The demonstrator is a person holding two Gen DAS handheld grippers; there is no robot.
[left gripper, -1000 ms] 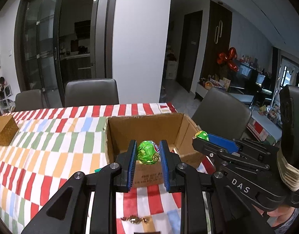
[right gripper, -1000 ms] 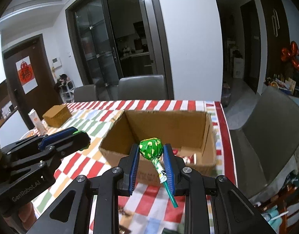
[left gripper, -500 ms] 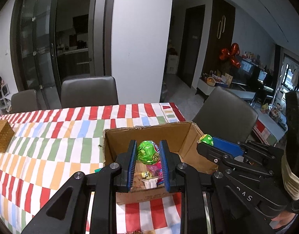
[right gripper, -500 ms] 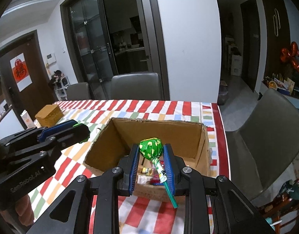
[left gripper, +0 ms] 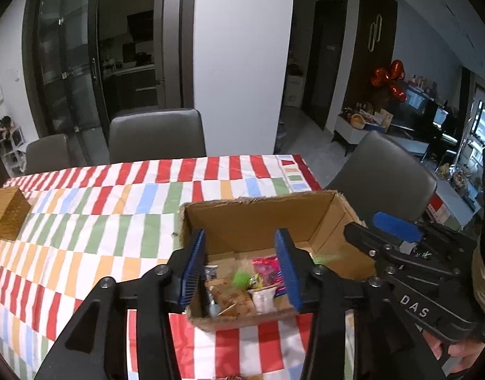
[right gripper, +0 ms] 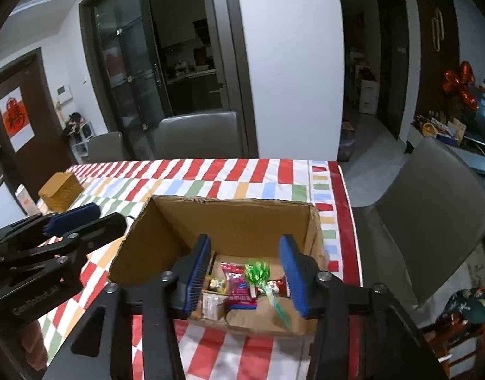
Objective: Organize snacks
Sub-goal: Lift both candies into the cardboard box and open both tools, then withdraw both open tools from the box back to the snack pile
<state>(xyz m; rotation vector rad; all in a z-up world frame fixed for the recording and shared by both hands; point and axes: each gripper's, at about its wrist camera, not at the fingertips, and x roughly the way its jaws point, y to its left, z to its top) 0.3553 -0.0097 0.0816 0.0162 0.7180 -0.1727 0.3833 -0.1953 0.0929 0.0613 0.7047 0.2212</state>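
Observation:
An open cardboard box (left gripper: 258,218) (right gripper: 229,221) stands on the striped tablecloth and holds several wrapped snacks (left gripper: 264,269) (right gripper: 236,285). My left gripper (left gripper: 239,269) hovers over its near edge, its jaws opening. A blurred green lollipop (left gripper: 241,278) drops free between the pads into the box. My right gripper (right gripper: 245,272) hangs over the same box, its jaws opening too. Its green lollipop (right gripper: 258,272) falls loose, stick downward. Each gripper shows in the other's view: the right gripper (left gripper: 369,231) at the box's right wall, the left gripper (right gripper: 100,218) at its left.
A woven brown box (left gripper: 8,218) (right gripper: 60,190) sits on the tablecloth at the far left. Grey chairs (left gripper: 157,136) (right gripper: 432,196) stand behind and to the right of the table. The table's right edge (right gripper: 347,209) runs close beside the cardboard box.
Both grippers moved forward over the box and opened. The two green lollipops they held have slipped out and are dropping into the box.

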